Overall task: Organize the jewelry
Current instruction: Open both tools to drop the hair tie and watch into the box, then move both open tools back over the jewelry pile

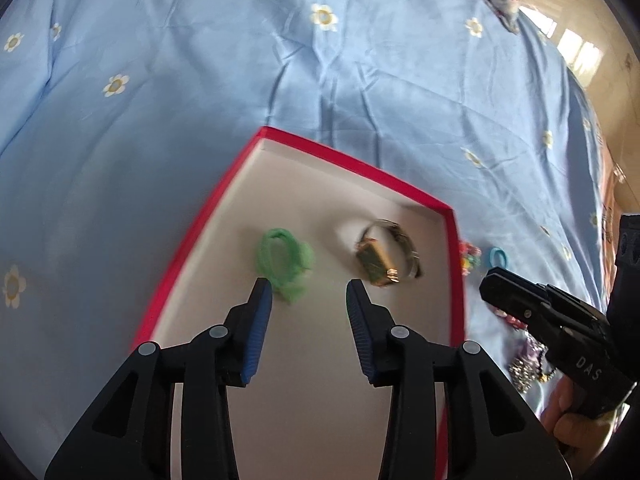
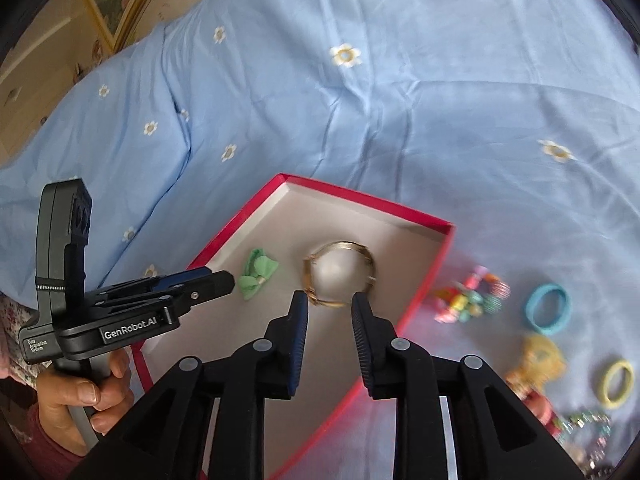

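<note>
bedspread (image 2: 400, 80): light blue, white-and-yellow flowers | box (image 2: 424, 284): red outside, white inside | hair tie (image 1: 282, 260): green | watch (image 1: 380, 266): gold | ring (image 2: 547, 309) right of frame: blue | ring (image 2: 618, 383) lower right: yellow | fingers (image 1: 256, 344): black, blue pads

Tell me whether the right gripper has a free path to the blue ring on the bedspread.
Probably yes. The blue ring lies in the open on the bedspread, outside the red box, and the right gripper is open and empty.

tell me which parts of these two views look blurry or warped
Left wrist view: the green hair tie and gold watch smear with motion blur; fisheye bends the red box rim. Right wrist view: the beaded pieces outside the box are soft.
</note>
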Action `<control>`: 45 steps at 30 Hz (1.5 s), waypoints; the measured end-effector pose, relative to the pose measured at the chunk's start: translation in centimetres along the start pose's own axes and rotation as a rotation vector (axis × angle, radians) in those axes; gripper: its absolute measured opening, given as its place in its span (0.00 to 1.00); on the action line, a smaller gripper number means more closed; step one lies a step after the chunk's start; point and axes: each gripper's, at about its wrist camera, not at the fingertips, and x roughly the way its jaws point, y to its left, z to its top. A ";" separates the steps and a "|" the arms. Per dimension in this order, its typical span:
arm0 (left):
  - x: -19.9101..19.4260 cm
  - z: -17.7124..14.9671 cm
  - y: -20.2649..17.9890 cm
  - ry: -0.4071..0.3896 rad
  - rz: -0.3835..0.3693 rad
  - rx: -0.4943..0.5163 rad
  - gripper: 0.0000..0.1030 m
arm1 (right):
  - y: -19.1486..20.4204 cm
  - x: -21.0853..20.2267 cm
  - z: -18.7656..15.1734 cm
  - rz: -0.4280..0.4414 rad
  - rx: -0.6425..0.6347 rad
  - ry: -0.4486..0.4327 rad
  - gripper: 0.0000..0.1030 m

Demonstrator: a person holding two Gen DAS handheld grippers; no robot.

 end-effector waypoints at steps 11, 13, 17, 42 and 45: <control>-0.8 -0.5 -5.3 -0.008 -0.073 0.083 0.36 | -5.1 -5.5 -1.6 -0.084 0.093 -0.056 0.25; -0.8 -0.6 -6.4 -0.008 -0.082 0.105 0.36 | -6.0 -6.4 -2.0 -0.103 0.107 -0.063 0.25; -0.6 -0.6 -8.6 -0.008 -0.100 0.152 0.36 | -7.8 -7.9 -2.8 -0.137 0.130 -0.076 0.30; 5.7 0.5 -16.3 0.067 -0.116 0.384 0.36 | -16.3 -11.0 -5.8 -0.251 0.258 -0.071 0.34; 6.2 0.8 -16.9 0.070 -0.114 0.407 0.36 | -16.6 -10.7 -5.8 -0.252 0.262 -0.064 0.34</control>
